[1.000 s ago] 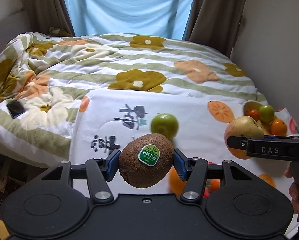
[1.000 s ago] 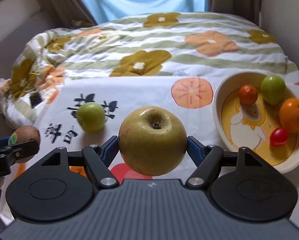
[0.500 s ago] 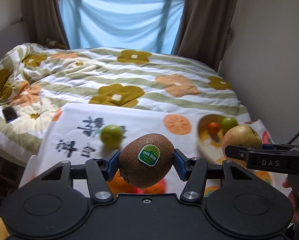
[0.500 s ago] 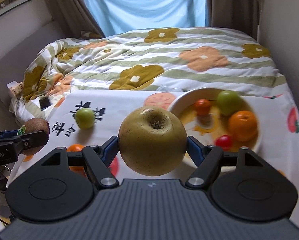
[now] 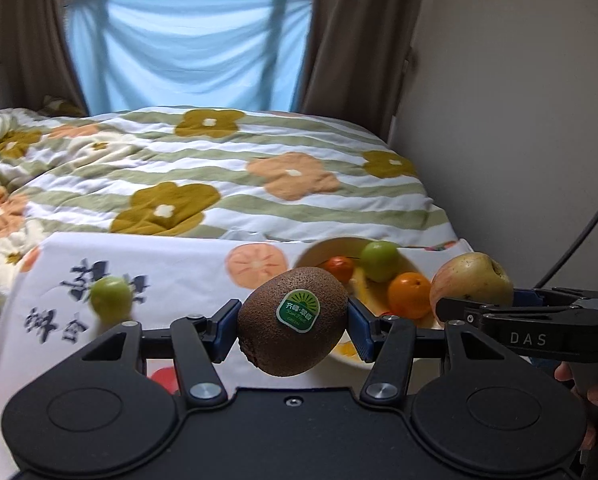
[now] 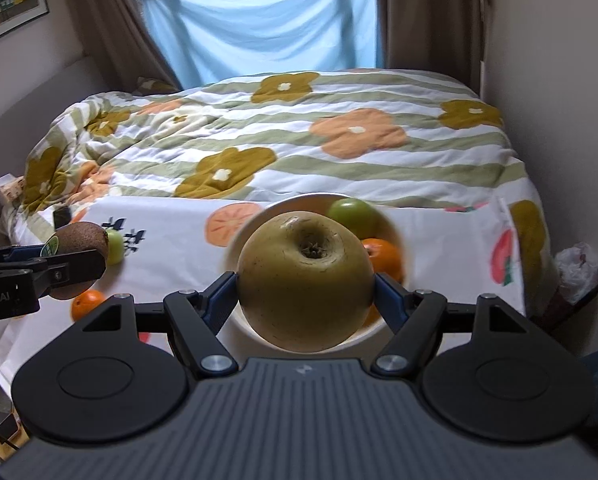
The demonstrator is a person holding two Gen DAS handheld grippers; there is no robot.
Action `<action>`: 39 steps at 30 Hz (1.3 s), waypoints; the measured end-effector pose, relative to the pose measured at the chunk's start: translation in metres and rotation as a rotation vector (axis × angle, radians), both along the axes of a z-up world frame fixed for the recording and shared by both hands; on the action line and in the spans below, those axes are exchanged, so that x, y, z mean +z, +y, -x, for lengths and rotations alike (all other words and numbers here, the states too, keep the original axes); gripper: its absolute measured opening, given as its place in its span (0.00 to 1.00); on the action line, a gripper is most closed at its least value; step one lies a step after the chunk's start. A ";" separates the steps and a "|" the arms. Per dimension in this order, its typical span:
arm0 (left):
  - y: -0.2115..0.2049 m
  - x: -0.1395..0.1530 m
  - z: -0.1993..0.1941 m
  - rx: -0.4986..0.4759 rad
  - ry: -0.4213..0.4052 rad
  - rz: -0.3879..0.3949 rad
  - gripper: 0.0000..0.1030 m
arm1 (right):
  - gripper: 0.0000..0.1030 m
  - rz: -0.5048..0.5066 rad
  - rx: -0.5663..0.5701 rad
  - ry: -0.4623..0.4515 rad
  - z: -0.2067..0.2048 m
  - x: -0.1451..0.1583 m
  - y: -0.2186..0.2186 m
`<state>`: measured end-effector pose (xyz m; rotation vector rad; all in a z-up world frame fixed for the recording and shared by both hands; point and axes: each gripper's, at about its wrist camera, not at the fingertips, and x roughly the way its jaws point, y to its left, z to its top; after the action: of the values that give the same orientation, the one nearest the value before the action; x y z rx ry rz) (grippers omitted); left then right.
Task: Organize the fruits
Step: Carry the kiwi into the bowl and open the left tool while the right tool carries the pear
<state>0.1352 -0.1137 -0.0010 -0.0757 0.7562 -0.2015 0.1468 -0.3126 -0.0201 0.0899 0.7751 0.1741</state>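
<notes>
My left gripper [image 5: 293, 326] is shut on a brown kiwi [image 5: 293, 320] with a green sticker, held in the air above the white printed cloth [image 5: 179, 272]. My right gripper [image 6: 305, 298] is shut on a large yellow-green apple [image 6: 305, 286], stem end up. Just beyond both fruits stands a cream bowl [image 6: 393, 224] holding a green fruit [image 6: 353, 212], an orange [image 6: 385, 258] and a smaller orange-red fruit [image 5: 339, 268]. From the left wrist view the apple [image 5: 473, 280] and right gripper show at the right; from the right wrist view the kiwi [image 6: 79, 240] shows at the left.
A loose green fruit [image 5: 111, 298] and an orange [image 6: 87, 304] lie on the cloth at the left. The flowered quilt [image 6: 299, 140] covers the bed behind. A wall [image 5: 519, 120] runs close on the right. A dark phone [image 6: 61, 216] lies at the bed's left edge.
Both grippers have drawn back and risen with their fruits still gripped. The bowl and cloth now sit lower and nearer the middle of each view, and more of the window shows.
</notes>
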 end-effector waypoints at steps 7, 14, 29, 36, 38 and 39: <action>-0.027 -0.015 -0.039 -0.097 0.023 -0.013 0.58 | 0.86 -0.002 -0.089 0.027 -0.009 -0.013 -0.023; -0.041 -0.041 -0.083 -0.166 0.084 -0.031 0.58 | 0.86 0.002 -0.147 0.067 -0.022 -0.029 -0.027; -0.078 -0.105 -0.135 -0.330 0.192 -0.161 0.58 | 0.86 0.005 -0.252 0.121 -0.034 -0.044 -0.031; -0.084 -0.114 -0.140 -0.367 0.217 -0.186 0.59 | 0.86 0.005 -0.283 0.126 -0.033 -0.046 -0.033; -0.084 -0.115 -0.140 -0.371 0.223 -0.185 0.60 | 0.86 0.005 -0.286 0.125 -0.033 -0.045 -0.034; -0.083 -0.113 -0.139 -0.373 0.212 -0.183 0.65 | 0.86 0.006 -0.287 0.124 -0.032 -0.045 -0.034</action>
<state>0.2743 -0.1970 -0.1141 0.2227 0.9947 -0.4835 0.1793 -0.3468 -0.0653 0.2068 0.8770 -0.1072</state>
